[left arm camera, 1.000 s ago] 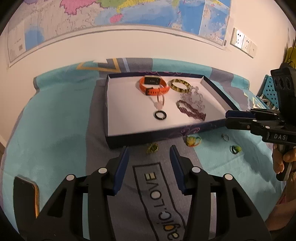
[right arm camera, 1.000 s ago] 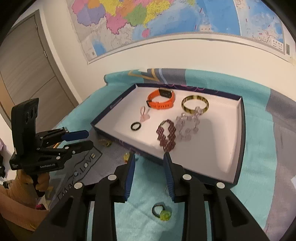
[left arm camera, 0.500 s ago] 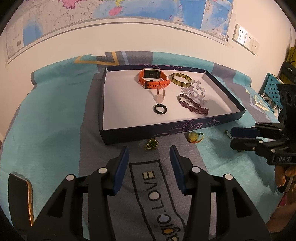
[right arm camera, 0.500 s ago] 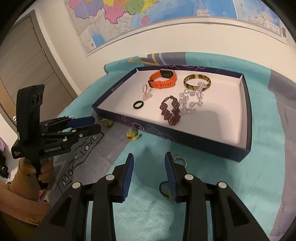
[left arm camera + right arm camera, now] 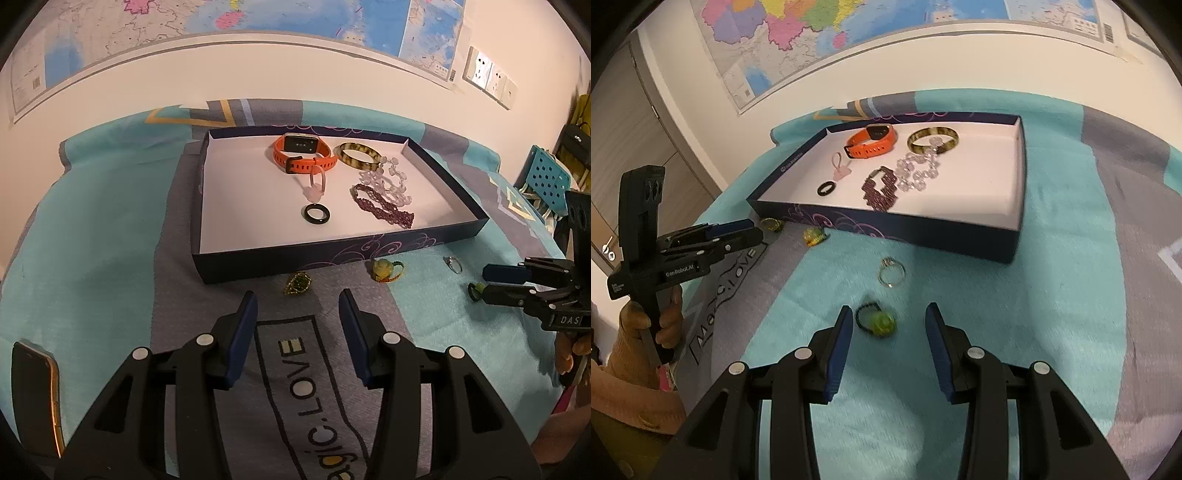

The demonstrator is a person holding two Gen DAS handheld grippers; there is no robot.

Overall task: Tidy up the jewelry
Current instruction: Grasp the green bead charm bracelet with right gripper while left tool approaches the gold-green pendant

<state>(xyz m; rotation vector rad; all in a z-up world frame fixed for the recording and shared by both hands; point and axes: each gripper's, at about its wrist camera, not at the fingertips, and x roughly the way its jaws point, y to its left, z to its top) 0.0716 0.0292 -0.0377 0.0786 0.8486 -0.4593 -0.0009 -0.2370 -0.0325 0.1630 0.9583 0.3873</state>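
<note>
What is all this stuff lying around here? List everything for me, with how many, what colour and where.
Tray: 1, dark blue, white inside, on the bedspread.
Watch: 1, orange, tray's far side.
Bangle: 1, yellow-brown, beside the watch.
Clear bead bracelet: 1, pale, in tray.
Purple bracelet: 1, in tray.
Pink loop charm: 1, in tray.
Black ring: 1, in tray.
Green-gold ring: 1, on bedspread before tray.
Yellow charm ring: 1, before tray.
Silver ring: 1, on bedspread.
Green-stone black ring: 1, between the right fingers.
Phone: 1, dark, left edge.
Map: 1, on wall.
Left gripper: open.
Right gripper: open.
</note>
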